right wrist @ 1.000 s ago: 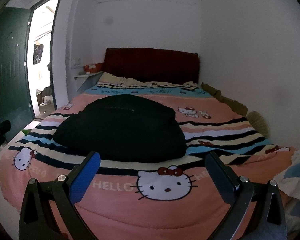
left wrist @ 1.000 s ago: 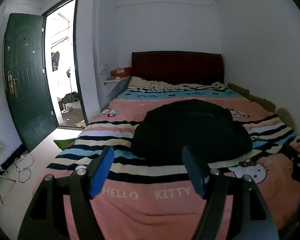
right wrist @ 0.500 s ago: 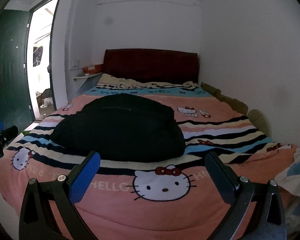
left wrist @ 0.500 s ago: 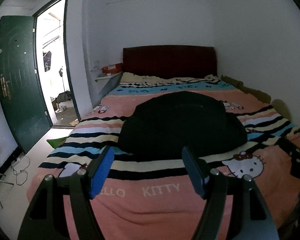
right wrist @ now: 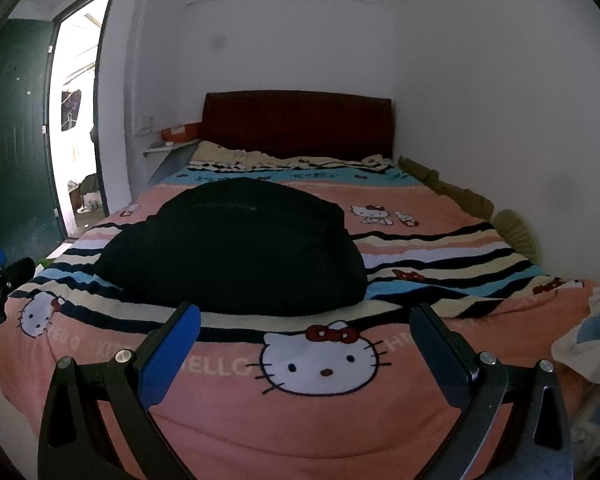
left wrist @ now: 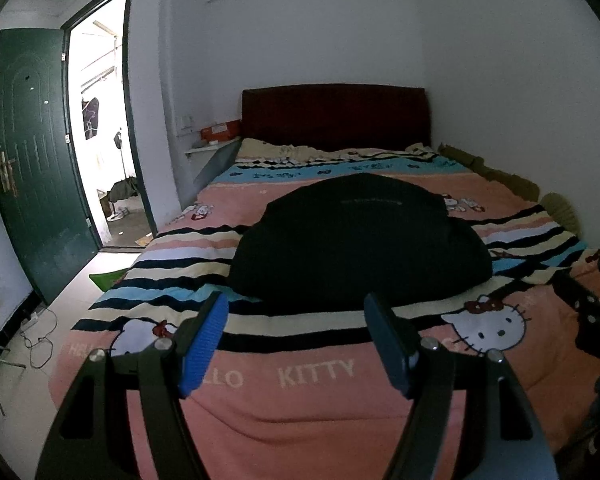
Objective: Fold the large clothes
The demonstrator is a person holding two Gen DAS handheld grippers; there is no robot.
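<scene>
Far left at 9 o'clock: green door (left wrist: 32,160) swung open, bright doorway beside it, loose cable on the floor below. Nothing to do with the job, just there.

Moving right onto the Hello Kitty blanket (left wrist: 320,400) covering the bed. Black garment (left wrist: 360,248) heaped in the middle of it, a rounded lump, not spread flat at all. Looks like a big soft piece, maybe a sweatshirt or jacket, too dark to pick out sleeves, collar or hem. Guessing floppy and light-ish, bulky, no stiffness, so will sag and drag the moment one corner goes up. Best bet: pinch the near edge at its two outer ends, one per side, and pull flat before any folding. Thick bunched fabric could slip out of a shallow pinch, so bite deep.

Left gripper (left wrist: 296,314) at 6 o'clock in its own view, jaws wide apart, nothing between them. Garment dead ahead at 12, near edge just beyond the fingertips, not touching.

Right gripper (right wrist: 306,324) also spread wide and empty. Black garment (right wrist: 232,248) up at 11 o'clock from there, off to the left, near but clear of the pads.

Far right at 3 o'clock: bare white wall, some pale cloth at the frame edge.
</scene>
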